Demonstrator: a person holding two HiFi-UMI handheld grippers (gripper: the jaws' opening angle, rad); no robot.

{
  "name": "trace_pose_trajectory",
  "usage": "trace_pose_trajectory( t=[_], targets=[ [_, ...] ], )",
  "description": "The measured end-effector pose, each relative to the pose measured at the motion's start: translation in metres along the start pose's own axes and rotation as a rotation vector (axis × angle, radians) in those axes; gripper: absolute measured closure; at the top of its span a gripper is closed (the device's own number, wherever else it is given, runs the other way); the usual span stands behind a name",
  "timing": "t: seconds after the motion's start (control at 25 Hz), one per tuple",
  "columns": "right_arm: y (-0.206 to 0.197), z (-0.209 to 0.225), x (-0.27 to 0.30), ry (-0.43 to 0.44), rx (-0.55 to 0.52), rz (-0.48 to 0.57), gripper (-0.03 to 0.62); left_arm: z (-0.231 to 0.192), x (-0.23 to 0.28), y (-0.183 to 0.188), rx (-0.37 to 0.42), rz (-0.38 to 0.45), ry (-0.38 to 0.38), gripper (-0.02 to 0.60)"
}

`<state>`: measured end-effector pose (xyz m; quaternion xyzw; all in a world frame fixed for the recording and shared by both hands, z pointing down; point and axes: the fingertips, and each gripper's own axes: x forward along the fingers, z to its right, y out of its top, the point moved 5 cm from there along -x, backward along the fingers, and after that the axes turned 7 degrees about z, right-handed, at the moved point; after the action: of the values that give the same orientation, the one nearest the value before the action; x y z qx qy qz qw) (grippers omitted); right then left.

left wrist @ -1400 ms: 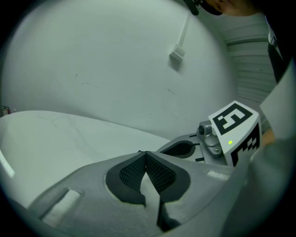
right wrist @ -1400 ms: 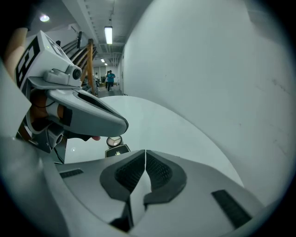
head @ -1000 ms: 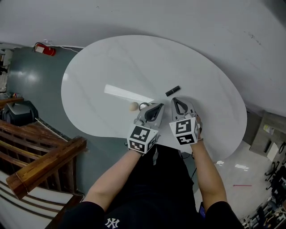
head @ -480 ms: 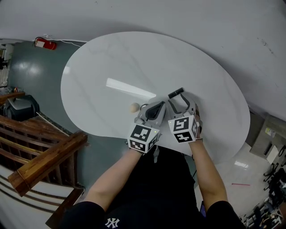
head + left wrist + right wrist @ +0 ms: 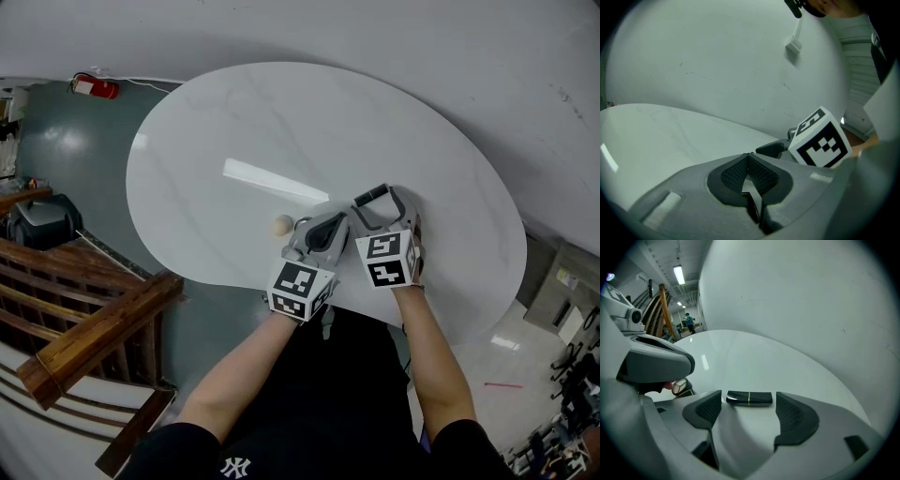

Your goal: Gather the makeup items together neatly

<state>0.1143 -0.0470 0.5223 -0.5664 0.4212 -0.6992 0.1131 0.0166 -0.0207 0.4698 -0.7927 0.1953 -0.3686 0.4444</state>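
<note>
A short black makeup tube [image 5: 372, 194] [image 5: 749, 398] with a thin gold band lies flat on the white oval table [image 5: 234, 131]. My right gripper [image 5: 376, 200] [image 5: 749, 411] is open. Its jaws have just been opening, and the tube lies crosswise between the fingertips, which do not touch it. My left gripper [image 5: 326, 227] [image 5: 749, 176] rests shut just to the left, nothing visible between its pads. A beige ball-shaped sponge [image 5: 282, 225] and a small round item [image 5: 302, 224] [image 5: 680, 386] sit by the left gripper's tip.
The table's near edge runs just under both grippers. A grey wall curves behind the table. On the floor at left are a wooden railing [image 5: 84, 337] and a red fire extinguisher [image 5: 92, 87]. A person [image 5: 687, 320] stands far off.
My right gripper moved forward and down to the black tube and its jaws opened around it. The left gripper, sponge and round item stayed in place.
</note>
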Motion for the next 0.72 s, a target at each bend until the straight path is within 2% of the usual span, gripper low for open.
trace_pose_trajectory(
  t=[0.44, 0.72],
  targets=[
    [-0.005, 0.003, 0.018, 0.029, -0.007, -0.079, 0.224, -0.006, 0.001, -0.003, -0.016, 0.0, 0.011, 0.574],
    [-0.004, 0.003, 0.019, 0.06, -0.009, -0.092, 0.238, -0.008, 0.0, -0.004, -0.023, 0.0, 0.016, 0.574]
  ],
)
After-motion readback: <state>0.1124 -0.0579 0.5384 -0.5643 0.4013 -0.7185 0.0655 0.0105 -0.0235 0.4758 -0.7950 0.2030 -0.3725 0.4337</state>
